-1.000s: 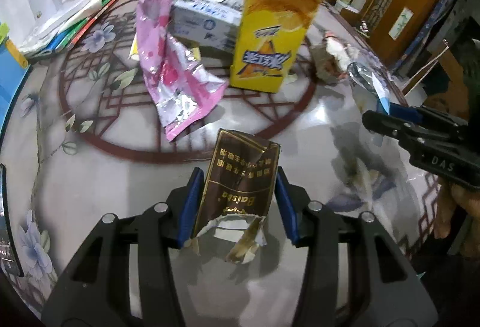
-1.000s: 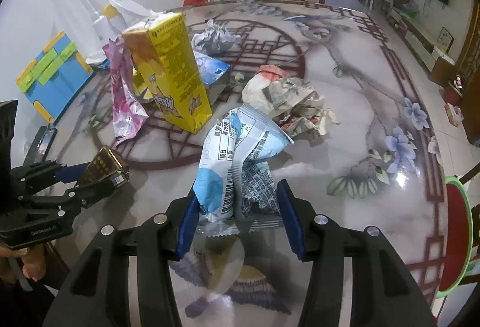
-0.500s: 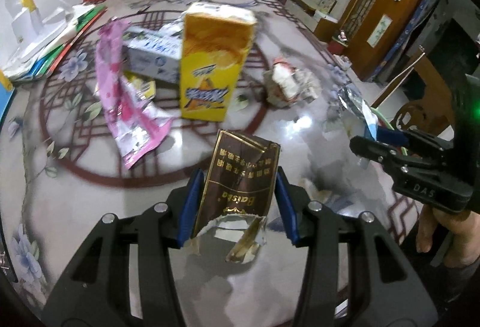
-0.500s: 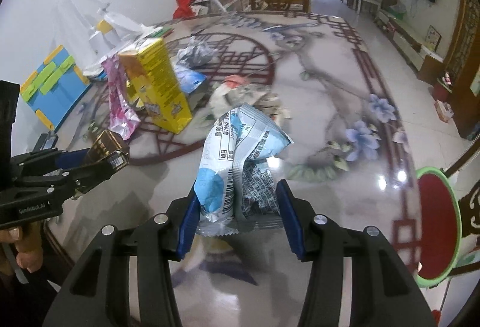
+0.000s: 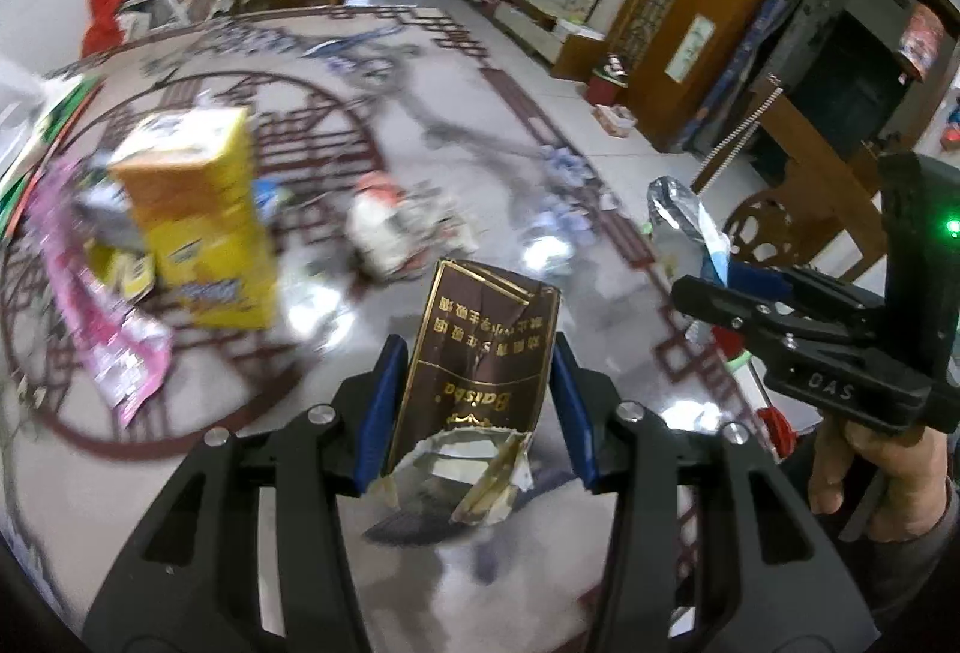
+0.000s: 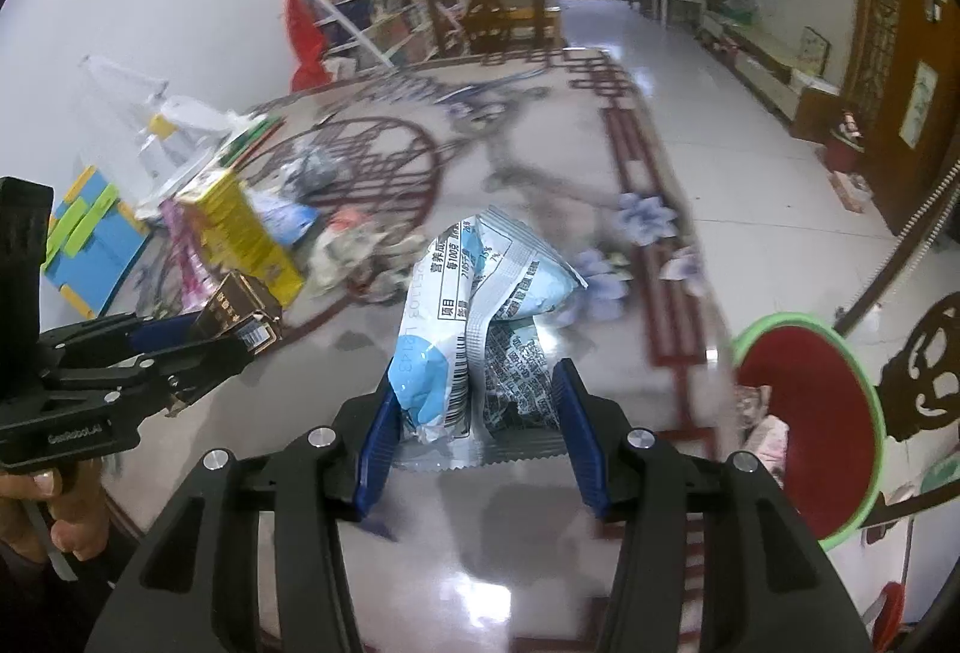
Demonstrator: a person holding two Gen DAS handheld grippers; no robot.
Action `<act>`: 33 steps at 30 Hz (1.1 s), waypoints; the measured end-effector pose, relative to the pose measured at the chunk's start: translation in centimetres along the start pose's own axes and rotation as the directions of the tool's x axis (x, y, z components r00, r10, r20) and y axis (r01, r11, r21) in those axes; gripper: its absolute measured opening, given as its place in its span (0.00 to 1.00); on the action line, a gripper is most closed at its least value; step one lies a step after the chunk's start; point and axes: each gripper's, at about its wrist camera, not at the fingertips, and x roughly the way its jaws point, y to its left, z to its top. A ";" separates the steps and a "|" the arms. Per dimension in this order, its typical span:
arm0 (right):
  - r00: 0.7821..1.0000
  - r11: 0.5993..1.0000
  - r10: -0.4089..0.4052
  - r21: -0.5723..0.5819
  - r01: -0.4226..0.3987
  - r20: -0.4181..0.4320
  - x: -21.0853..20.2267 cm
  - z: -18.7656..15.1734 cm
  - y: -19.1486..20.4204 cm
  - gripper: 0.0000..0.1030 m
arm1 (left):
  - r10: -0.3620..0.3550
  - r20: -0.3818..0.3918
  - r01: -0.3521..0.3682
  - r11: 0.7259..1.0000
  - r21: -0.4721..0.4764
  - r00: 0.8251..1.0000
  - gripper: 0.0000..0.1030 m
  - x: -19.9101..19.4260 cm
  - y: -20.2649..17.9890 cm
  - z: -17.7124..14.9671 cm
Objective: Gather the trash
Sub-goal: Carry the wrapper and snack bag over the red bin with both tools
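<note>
My left gripper (image 5: pixel 474 413) is shut on a torn brown cigarette pack (image 5: pixel 480 353) and holds it above the table. My right gripper (image 6: pixel 474 425) is shut on a blue and white snack bag (image 6: pixel 480 317). Each gripper shows in the other's view: the right one (image 5: pixel 708 281) at the right with the bag's silver end, the left one (image 6: pixel 240 329) at the left with the brown pack. A red bin with a green rim (image 6: pixel 810 413) stands low at the right beside the table.
On the patterned table (image 5: pixel 420 125) remain a yellow carton (image 5: pixel 198 227), a pink wrapper (image 5: pixel 114 347), crumpled paper (image 5: pixel 390 221) and a white-blue box behind the carton. A blue and green toy (image 6: pixel 90 245) lies at the left. A wooden chair (image 6: pixel 924 371) stands by the bin.
Both grippers have lifted and pulled back from the trash pile while turning to the right, each still holding its item. The red bin has come into fuller view.
</note>
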 end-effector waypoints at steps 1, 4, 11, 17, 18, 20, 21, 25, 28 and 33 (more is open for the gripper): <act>1.000 1.000 -0.008 0.008 0.008 0.004 -0.3 0.1 -0.7 0.46 | -0.008 -0.001 0.008 1.000 0.007 1.000 0.44 0.3 -0.5 0.3; 0.999 0.999 -0.033 0.037 0.032 0.015 -1.1 0.1 -2.9 0.46 | -0.041 -0.003 0.041 0.999 0.025 0.999 0.44 1.3 -2.2 1.4; 0.994 0.990 -0.100 0.103 0.096 0.039 -3.1 0.2 -8.2 0.46 | -0.118 -0.017 0.119 0.990 0.077 0.993 0.44 3.7 -7.0 3.8; 0.985 0.973 -0.165 0.175 0.153 0.057 -4.6 0.1 -13.1 0.46 | -0.205 -0.040 0.208 0.974 0.089 0.978 0.44 6.1 -10.8 5.7; 0.983 0.970 -0.172 0.184 0.159 0.059 -4.8 0.1 -13.6 0.46 | -0.218 -0.045 0.221 0.971 0.087 0.975 0.44 6.5 -11.4 5.9; 0.980 0.961 -0.189 0.217 0.172 0.061 -5.1 0.0 -15.5 0.46 | -0.243 -0.056 0.247 0.965 0.088 0.969 0.44 7.4 -12.5 6.4; 0.978 0.955 -0.200 0.234 0.181 0.060 -5.2 -0.2 -16.3 0.46 | -0.256 -0.061 0.261 0.961 0.087 0.965 0.44 7.8 -13.0 6.7; 0.973 0.932 -0.222 0.307 0.194 0.060 -5.4 -1.0 -19.3 0.46 | -0.303 -0.079 0.309 0.948 0.077 0.950 0.45 9.5 -14.7 7.7; 0.972 0.916 -0.230 0.350 0.197 0.054 -5.1 -2.0 -21.0 0.46 | -0.344 -0.111 0.353 0.933 0.070 0.932 0.44 11.2 -16.2 8.4; 0.961 0.894 -0.273 0.380 0.236 0.045 -5.3 -2.8 -23.1 0.46 | -0.380 -0.156 0.393 0.917 0.066 0.912 0.45 13.6 -18.3 9.0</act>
